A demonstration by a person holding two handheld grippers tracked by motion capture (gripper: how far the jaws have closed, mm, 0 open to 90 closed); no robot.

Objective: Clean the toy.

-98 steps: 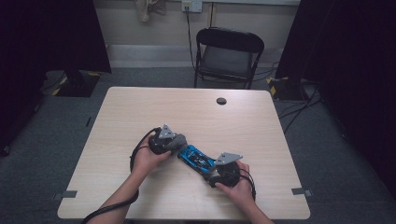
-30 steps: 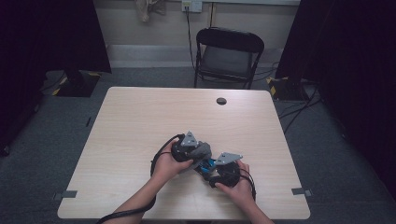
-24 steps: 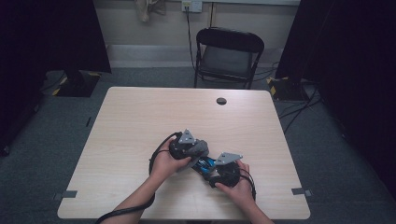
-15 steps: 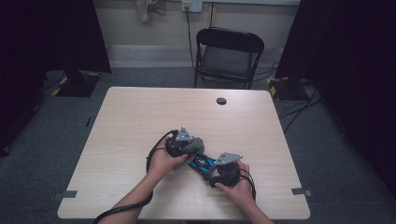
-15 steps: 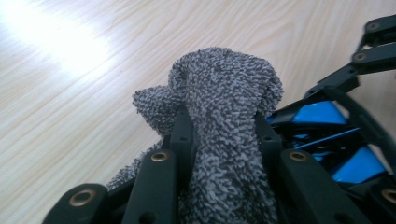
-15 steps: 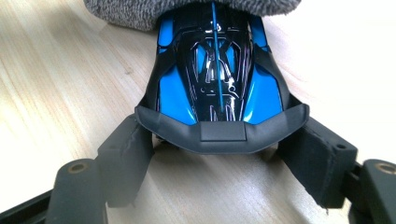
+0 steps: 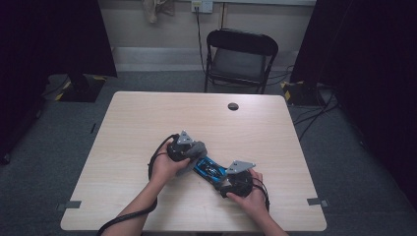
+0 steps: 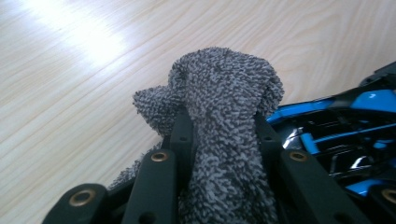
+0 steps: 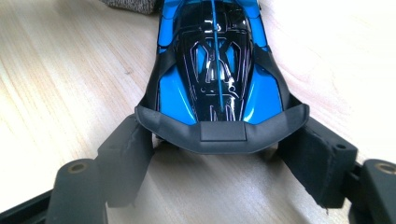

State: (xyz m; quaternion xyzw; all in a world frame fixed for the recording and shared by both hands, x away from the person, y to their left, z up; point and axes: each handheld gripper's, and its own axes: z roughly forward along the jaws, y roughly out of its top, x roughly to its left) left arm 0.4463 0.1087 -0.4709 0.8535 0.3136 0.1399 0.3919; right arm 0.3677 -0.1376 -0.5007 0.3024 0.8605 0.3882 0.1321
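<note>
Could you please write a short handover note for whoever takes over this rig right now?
Left gripper: shut on the grey cloth, which sits at the blue toy car's far end.
Right gripper: jaws clamp the car at its rear, by the dark wing, steadying it on the table.
Done: the car is braced and the cloth is against it; how much has been wiped cannot be told.
Left: probably wipe along the car body with the cloth while the right gripper holds it, then release both.
</note>
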